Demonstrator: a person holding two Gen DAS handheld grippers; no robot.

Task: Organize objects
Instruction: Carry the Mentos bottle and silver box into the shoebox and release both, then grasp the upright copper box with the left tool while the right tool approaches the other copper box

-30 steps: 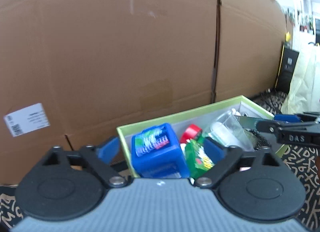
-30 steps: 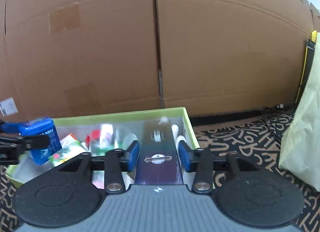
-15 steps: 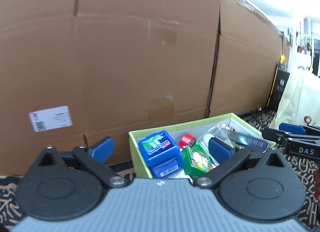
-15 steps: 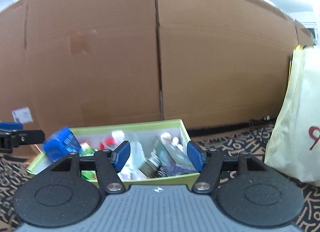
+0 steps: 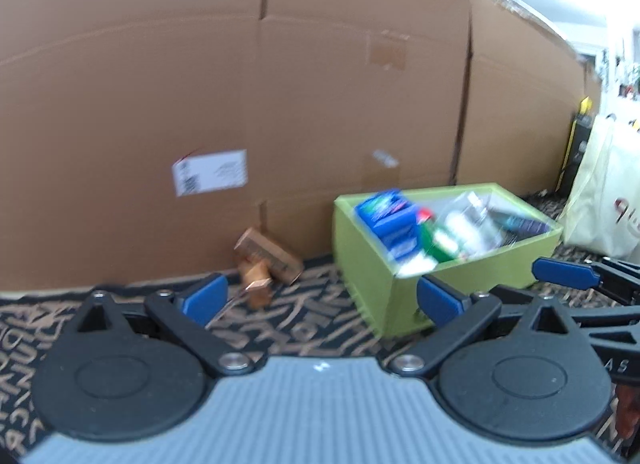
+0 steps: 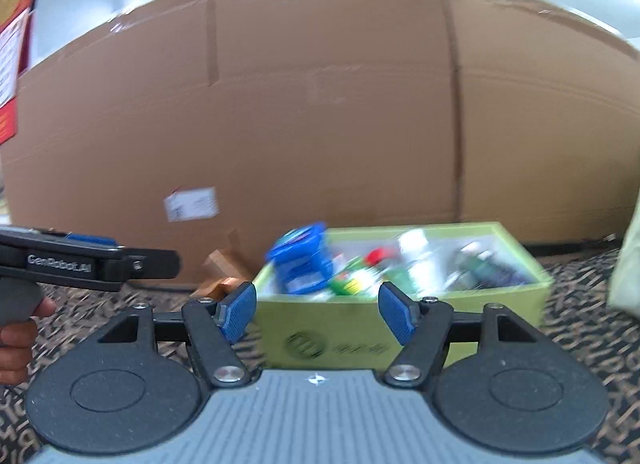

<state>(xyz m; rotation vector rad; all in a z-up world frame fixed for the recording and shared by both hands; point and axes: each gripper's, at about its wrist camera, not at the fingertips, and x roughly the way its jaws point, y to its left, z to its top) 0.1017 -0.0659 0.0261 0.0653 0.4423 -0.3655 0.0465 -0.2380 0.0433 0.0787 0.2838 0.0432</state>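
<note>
The green box (image 6: 400, 328) sits on the patterned rug (image 5: 304, 328) against the cardboard wall (image 6: 320, 124), crammed with a blue pack (image 6: 302, 260), bottles and packets; a small wooden piece (image 5: 266, 260) lies just left of it; the right tool (image 6: 316, 314) has just been widening, nothing between its blades; the left tool (image 5: 320, 300) is spread, empty.

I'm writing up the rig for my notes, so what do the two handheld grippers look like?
Both match: a ribbed grey body, round black discs and black linkage arms with silver pivot screws. The left gripper and right gripper have blue-padded fingers. The left gripper's black side reads GenRobot.AI in white, above a grey handle.
</note>
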